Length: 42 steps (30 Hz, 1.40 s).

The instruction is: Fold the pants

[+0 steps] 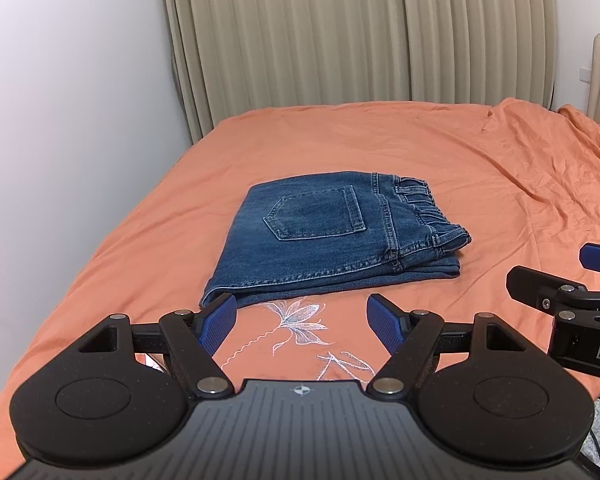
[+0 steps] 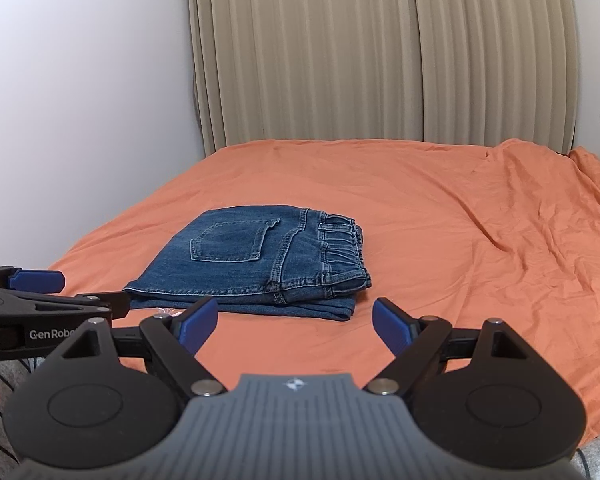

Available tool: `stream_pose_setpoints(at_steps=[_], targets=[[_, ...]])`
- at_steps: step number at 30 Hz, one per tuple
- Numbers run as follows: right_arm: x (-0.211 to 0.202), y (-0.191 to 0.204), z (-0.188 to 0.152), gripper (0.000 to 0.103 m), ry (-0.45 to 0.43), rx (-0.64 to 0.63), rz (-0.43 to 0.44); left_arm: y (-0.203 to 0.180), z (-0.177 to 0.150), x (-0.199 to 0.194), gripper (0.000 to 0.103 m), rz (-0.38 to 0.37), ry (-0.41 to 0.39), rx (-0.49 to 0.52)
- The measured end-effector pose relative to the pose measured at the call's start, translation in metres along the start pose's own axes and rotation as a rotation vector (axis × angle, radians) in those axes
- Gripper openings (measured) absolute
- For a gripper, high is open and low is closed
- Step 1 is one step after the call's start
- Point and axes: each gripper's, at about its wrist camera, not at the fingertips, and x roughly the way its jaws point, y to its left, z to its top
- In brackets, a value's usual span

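Denim sits folded on the bed: the blue pants (image 1: 332, 236) lie as a neat stacked rectangle on the orange bedsheet (image 1: 440, 168), back pocket (image 1: 316, 216) facing up, elastic waistband (image 1: 420, 208) to the right, folded edge toward the near left. From the left wrist view, the left gripper (image 1: 300, 322) hovers just near of the pants, its blue pads spread wide with nothing between them; the left pad (image 1: 219, 322) sits right by the near-left corner of the denim, though whether it touches is unclear. Below the gripper, a white embroidered flower (image 1: 300, 316) shows on the sheet. Over on the right edge, the right gripper (image 1: 580, 276) pokes into frame. Switching to the right wrist view, the right gripper (image 2: 296, 320) hangs near of the pants (image 2: 260, 256), jaws wide apart and empty, clear of the fabric. The left gripper (image 2: 60, 292) comes in from the left, close to the pants' near-left corner. Beige curtains (image 2: 380, 52) hang behind the bed, a white wall (image 2: 80, 100) on the left
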Motion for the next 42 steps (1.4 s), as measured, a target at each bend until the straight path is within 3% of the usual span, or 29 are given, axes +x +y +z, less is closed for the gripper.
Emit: stream_pose_setpoints(at_steps=[42], targets=[[0.0045, 0.0037, -0.0016, 0.081, 0.023, 0.001, 0.008, 0.0001, -0.0008, 0.0004, 0.087, -0.004, 0.008, 0.002]])
